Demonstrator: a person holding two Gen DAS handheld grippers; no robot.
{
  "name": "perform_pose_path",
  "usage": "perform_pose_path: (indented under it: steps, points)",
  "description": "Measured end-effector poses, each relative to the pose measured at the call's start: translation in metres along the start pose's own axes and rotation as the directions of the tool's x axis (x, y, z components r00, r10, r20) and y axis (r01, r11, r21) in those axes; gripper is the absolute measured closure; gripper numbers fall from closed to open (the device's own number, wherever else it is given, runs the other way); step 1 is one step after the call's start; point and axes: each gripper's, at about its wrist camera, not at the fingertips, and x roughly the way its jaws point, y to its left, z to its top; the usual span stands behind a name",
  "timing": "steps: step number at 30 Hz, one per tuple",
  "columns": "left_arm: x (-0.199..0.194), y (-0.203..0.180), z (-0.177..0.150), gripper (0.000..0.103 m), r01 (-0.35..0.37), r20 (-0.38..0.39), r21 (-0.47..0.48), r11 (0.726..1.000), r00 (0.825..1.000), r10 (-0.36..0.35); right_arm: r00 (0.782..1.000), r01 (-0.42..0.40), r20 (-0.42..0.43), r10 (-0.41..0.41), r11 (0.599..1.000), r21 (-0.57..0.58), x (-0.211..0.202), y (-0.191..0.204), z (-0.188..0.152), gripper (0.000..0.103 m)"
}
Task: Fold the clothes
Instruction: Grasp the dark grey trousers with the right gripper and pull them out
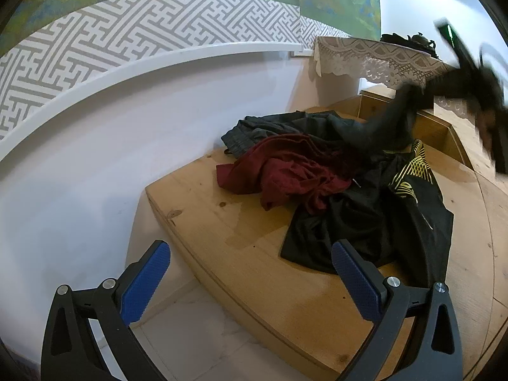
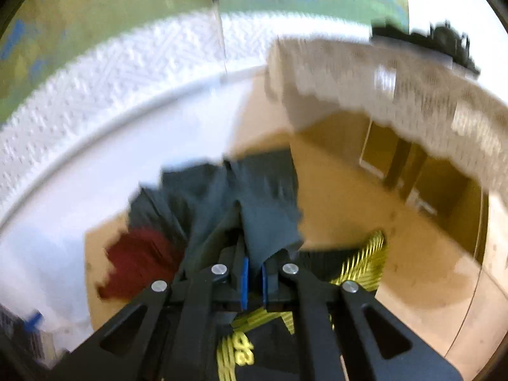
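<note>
My left claw point(image 1: 250, 281) sits released, blue pads point(image 1: 146, 285) wide apart, nothing between them, over the near edge of the wooden bench point(image 1: 241, 254). Just past its right finger lies the black jersey with gold print point(image 1: 381, 219), spread on the bench. Touching it on the left, the crumpled maroon garment point(image 1: 285, 171). Behind both, the dark grey garment point(image 1: 317, 130) on the pile, one end pulled up toward the upper right. My right claw point(image 2: 253, 273) is clenched on that grey cloth point(image 2: 263, 219), fabric pinched between the pads; view heavily blurred. Far back: lace-covered table point(image 1: 374, 57), patterned wall point(image 1: 158, 28).
</note>
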Motion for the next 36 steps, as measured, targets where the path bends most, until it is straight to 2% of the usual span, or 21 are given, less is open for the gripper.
perform_pose_path:
  steps: [3, 6, 11, 15, 17, 21, 24, 25, 28, 30, 31, 34, 36]
  points:
    - [0.001, 0.001, 0.001, 0.001, -0.001, -0.005, -0.001, 1.0, 1.0, 0.001, 0.997, -0.011, 0.074, 0.012, 1.0, -0.013, -0.045, 0.008, 0.027, 0.098]
    - [-0.002, 0.004, 0.003, 0.001, 0.0, -0.002, -0.011, 1.0, 1.0, 0.0, 0.988, -0.02, 0.156, 0.018, 1.0, 0.017, -0.1, 0.004, 0.041, 0.098]
    - [-0.022, 0.007, 0.007, 0.001, 0.009, 0.023, -0.028, 1.0, 1.0, -0.008, 0.956, 0.014, 0.293, -0.023, 0.999, 0.031, -0.21, -0.007, 0.055, 0.099]
    - [-0.042, 0.006, 0.008, 0.001, 0.019, 0.041, -0.013, 1.0, 0.999, -0.019, 0.927, 0.071, 0.363, -0.091, 0.995, 0.066, -0.318, -0.029, 0.037, 0.099]
    - [-0.049, 0.002, 0.008, 0.001, 0.033, 0.041, -0.001, 0.999, 0.999, -0.033, 0.914, 0.143, 0.369, -0.168, 0.985, 0.094, -0.369, -0.046, 0.01, 0.099]
    - [-0.06, -0.02, 0.006, 0.001, 0.08, 0.033, 0.057, 0.995, 0.996, -0.082, 0.888, 0.322, 0.263, -0.376, 0.919, 0.227, -0.446, -0.1, -0.088, 0.099]
    - [-0.07, -0.049, 0.002, 0.001, 0.125, 0.024, 0.128, 0.984, 0.991, -0.129, 0.857, 0.457, 0.105, -0.504, 0.839, 0.296, -0.471, -0.14, -0.171, 0.099]
    - [-0.073, -0.06, 0.002, 0.001, 0.144, 0.018, 0.155, 0.977, 0.989, -0.149, 0.839, 0.515, 0.012, -0.544, 0.8, 0.308, -0.47, -0.157, -0.207, 0.099]
    - [-0.083, -0.102, -0.004, 0.001, 0.202, -0.003, 0.239, 0.95, 0.978, -0.207, 0.793, 0.605, -0.188, -0.58, 0.713, 0.355, -0.458, -0.199, -0.285, 0.097]
    - [-0.09, -0.131, -0.009, 0.001, 0.247, -0.024, 0.288, 0.925, 0.968, -0.251, 0.729, 0.685, -0.309, -0.611, 0.641, 0.346, -0.447, -0.221, -0.327, 0.093]
    - [-0.094, -0.146, -0.013, 0.001, 0.273, -0.039, 0.31, 0.911, 0.961, -0.275, 0.708, 0.706, -0.343, -0.617, 0.625, 0.334, -0.444, -0.226, -0.342, 0.092]
    - [-0.104, -0.188, -0.024, 0.001, 0.363, -0.103, 0.371, 0.855, 0.931, -0.351, 0.71, 0.704, -0.359, -0.606, 0.611, 0.362, -0.454, -0.237, -0.375, 0.086]
    - [-0.105, -0.215, -0.029, 0.001, 0.401, -0.148, 0.418, 0.815, 0.916, -0.374, 0.715, 0.699, -0.36, -0.6, 0.598, 0.393, -0.464, -0.243, -0.391, 0.073]
